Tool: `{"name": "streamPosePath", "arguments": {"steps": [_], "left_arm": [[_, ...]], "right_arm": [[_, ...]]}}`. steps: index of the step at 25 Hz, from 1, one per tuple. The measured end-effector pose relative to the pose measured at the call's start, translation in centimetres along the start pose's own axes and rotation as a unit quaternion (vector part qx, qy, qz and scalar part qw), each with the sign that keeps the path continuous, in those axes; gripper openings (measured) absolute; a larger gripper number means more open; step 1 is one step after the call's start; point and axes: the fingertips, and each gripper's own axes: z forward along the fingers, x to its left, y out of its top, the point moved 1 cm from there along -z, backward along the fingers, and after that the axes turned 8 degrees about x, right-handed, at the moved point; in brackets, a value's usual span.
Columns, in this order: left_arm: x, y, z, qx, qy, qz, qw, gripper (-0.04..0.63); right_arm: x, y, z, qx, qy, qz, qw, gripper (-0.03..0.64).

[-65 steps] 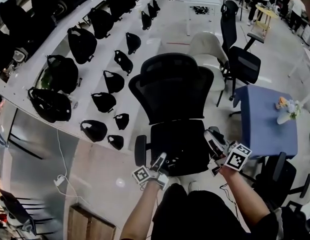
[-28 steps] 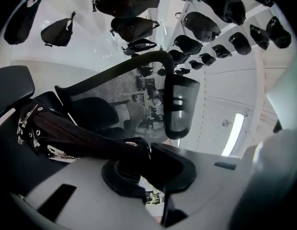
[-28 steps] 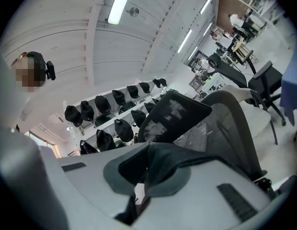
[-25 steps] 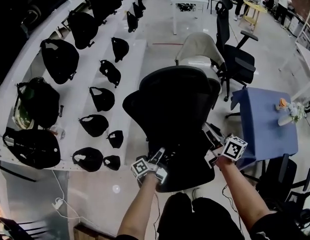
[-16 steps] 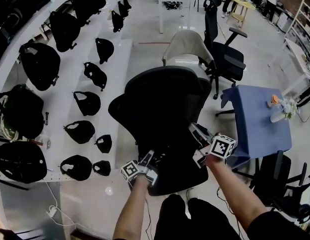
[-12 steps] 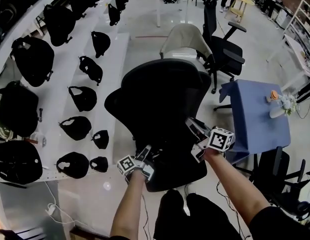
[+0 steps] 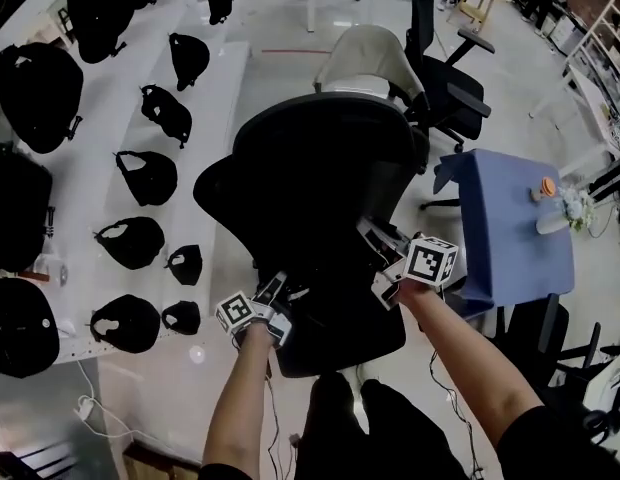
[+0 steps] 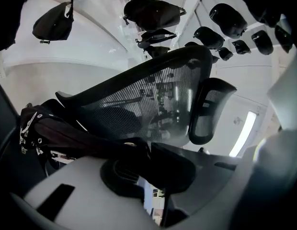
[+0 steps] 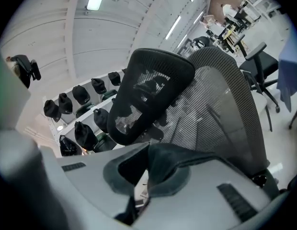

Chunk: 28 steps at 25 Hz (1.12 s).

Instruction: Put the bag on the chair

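The left gripper (image 7: pixel 274 288) and right gripper (image 7: pixel 374 240) both pinch the bag (image 8: pixel 57 128) tight, and the chair (image 7: pixel 320 158) sits just ahead at 12 o'clock.

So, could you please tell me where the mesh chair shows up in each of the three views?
Head view: the chair fills the centre, seen from above.
Left gripper view: its mesh back spans the middle, headrest to the right.
Right gripper view: the mesh back sits centre-right, the headrest at centre.
Shared landmark: the rows of black bags.
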Motion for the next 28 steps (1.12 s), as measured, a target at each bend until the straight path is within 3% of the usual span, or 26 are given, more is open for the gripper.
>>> {"name": "streamPosePath", "arguments": {"steps": [8, 15, 20, 28], "left_arm": [[1.4, 1.3, 1.4, 0.009, 0.001, 0.024, 0.9997, 0.034], [3.0, 2.2, 2.3, -0.002, 0.006, 0.021, 0.9998, 0.035], [4.3, 2.3, 2.2, -0.011, 0.041, 0.057, 0.9975, 0.051], [6.1, 1.2, 2.6, 0.007, 0.07, 0.089, 0.9936, 0.101]], "right_arm": [[-2.4, -0.3, 2.5, 0.012, -0.03, -0.016, 0.999, -0.002], [-5.4, -2.0, 3.1, 0.03, -0.075, -0.022, 0.997, -0.002], [-7.4, -5.2, 3.3, 0.057, -0.095, -0.015, 0.994, -0.002], [-10.1, -11.4, 2.9, 0.085, -0.112, 0.022, 0.99, -0.002]]}}
